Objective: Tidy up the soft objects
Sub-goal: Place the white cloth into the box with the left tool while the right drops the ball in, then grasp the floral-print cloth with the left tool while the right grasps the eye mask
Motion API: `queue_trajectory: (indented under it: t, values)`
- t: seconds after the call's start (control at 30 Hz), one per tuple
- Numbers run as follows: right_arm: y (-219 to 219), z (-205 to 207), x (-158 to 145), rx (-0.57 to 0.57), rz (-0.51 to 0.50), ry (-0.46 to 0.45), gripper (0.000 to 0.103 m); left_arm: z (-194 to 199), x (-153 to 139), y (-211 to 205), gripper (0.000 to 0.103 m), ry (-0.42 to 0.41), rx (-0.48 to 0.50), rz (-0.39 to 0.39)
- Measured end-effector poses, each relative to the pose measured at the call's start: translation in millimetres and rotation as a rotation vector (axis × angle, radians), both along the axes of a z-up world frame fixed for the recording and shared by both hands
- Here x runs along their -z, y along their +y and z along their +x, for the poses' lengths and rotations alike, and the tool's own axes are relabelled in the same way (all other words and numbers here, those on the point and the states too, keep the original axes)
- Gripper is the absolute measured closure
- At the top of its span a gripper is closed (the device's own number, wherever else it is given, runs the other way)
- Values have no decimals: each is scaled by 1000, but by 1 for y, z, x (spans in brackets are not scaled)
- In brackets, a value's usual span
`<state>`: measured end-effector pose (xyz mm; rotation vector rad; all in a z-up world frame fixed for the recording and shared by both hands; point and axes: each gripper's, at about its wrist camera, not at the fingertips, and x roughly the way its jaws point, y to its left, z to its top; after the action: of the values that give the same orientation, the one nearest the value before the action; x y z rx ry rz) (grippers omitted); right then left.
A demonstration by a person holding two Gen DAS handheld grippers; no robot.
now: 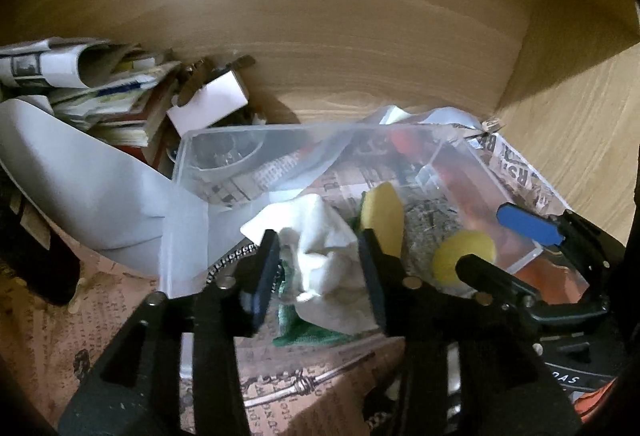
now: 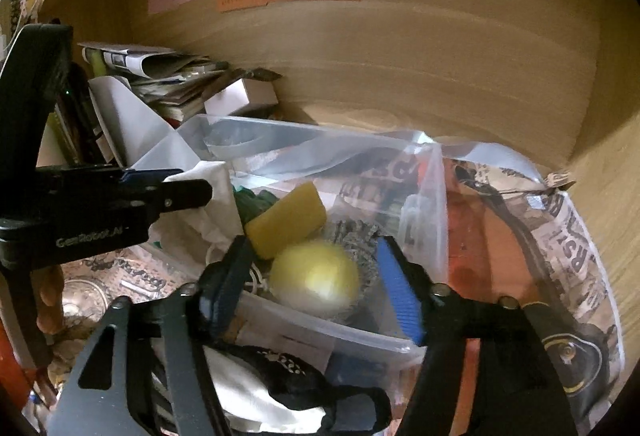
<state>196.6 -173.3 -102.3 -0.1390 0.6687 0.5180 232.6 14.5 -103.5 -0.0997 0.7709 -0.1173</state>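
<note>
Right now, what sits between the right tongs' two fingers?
The yellow ball, resting in the clear bin with a gray scrubber behind it. The right wrist view shows the fingers spread, not touching it.

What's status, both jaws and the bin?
Left gripper open around white cloth. Right gripper open over yellow ball. Clear bin crowded: yellow sponge.

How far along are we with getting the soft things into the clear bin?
Already in the clear plastic bin: a yellow sponge, a grey scrubber and a green cloth.

In hand: the left tongs straddle the white cloth; the right tongs are open around the yellow ball.

Left: release both, then the black-and-white fabric lying outside the bin.
</note>
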Motion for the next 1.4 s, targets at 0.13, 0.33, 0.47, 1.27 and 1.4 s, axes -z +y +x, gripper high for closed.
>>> queue_trajectory:
  t: [0.13,0.33,0.47,1.27,1.4]
  values:
    - [-3,-8,-10,-1,3,-29,29,-18,-16,3,41,-47,-4,0]
    - [-15,-27,-29,-28,78,-48,19,-47,-40,6,31,-111,10,1]
    - [-17,-41,-35,-28,80,-63,13,-69,-49,7,16,-166,-4,30]
    - [25,-72,26,-152,-32,118,0,-127,45,22,5,118,-24,32]
    - [26,-65,39,-147,-45,179,2,-132,57,21,5,145,-18,30]
